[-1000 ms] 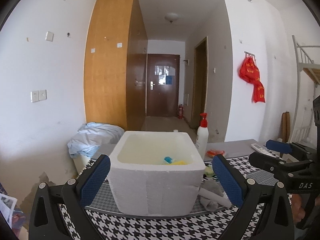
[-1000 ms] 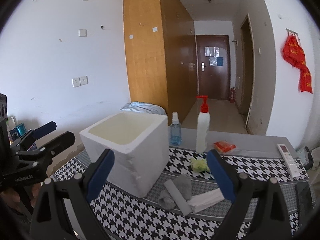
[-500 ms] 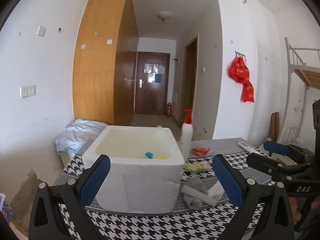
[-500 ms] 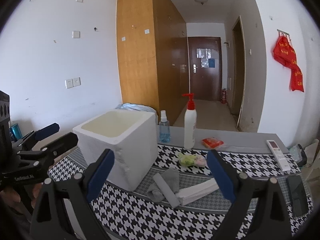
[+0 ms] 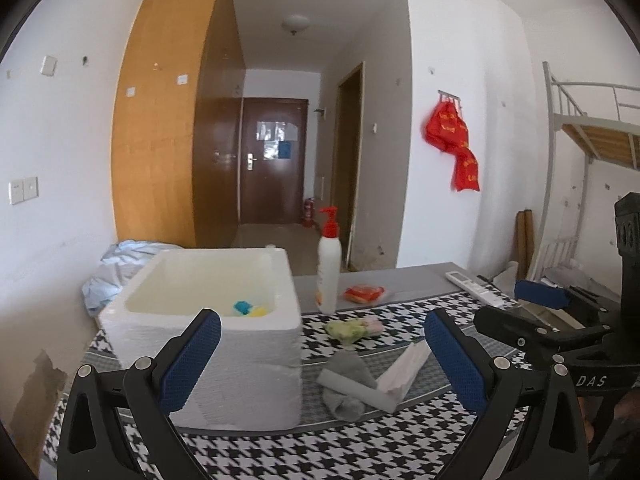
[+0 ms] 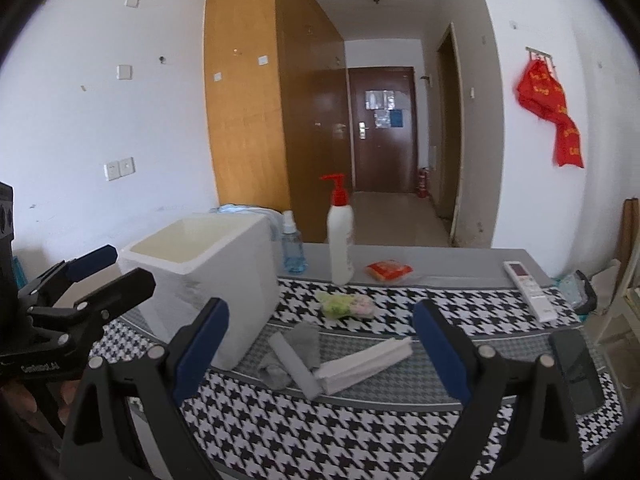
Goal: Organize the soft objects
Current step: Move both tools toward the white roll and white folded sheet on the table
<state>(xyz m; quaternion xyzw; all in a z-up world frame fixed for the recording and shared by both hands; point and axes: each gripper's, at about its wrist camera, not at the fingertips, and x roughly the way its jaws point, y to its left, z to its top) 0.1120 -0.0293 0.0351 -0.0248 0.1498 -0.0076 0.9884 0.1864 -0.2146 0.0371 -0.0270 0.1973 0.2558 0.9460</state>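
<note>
A white foam box (image 5: pixel 224 320) (image 6: pixel 208 276) stands on the houndstooth cloth, with blue and yellow soft pieces (image 5: pixel 250 309) inside it. Right of the box lie a grey sock (image 5: pixel 348 380) (image 6: pixel 296 352), a folded white cloth (image 5: pixel 406 364) (image 6: pixel 366 364) and a green-pink soft item (image 5: pixel 352 327) (image 6: pixel 347 305). My left gripper (image 5: pixel 322 354) is open and empty, in front of the box's right corner. My right gripper (image 6: pixel 322 346) is open and empty, hovering before the sock and white cloth. Each gripper also shows at the edge of the other's view.
A white pump bottle (image 5: pixel 329 268) (image 6: pixel 340 236), a blue spray bottle (image 6: pixel 293 244) and a red packet (image 5: pixel 363 293) (image 6: pixel 389 270) stand at the table's back. A remote (image 6: pixel 529 290) and a dark phone (image 6: pixel 576 364) lie at the right. A bunk bed frame (image 5: pixel 588 120) stands far right.
Both grippers have drawn back and shifted left, so the box and soft items appear further right and smaller. Neither gripper has changed its opening or taken anything.
</note>
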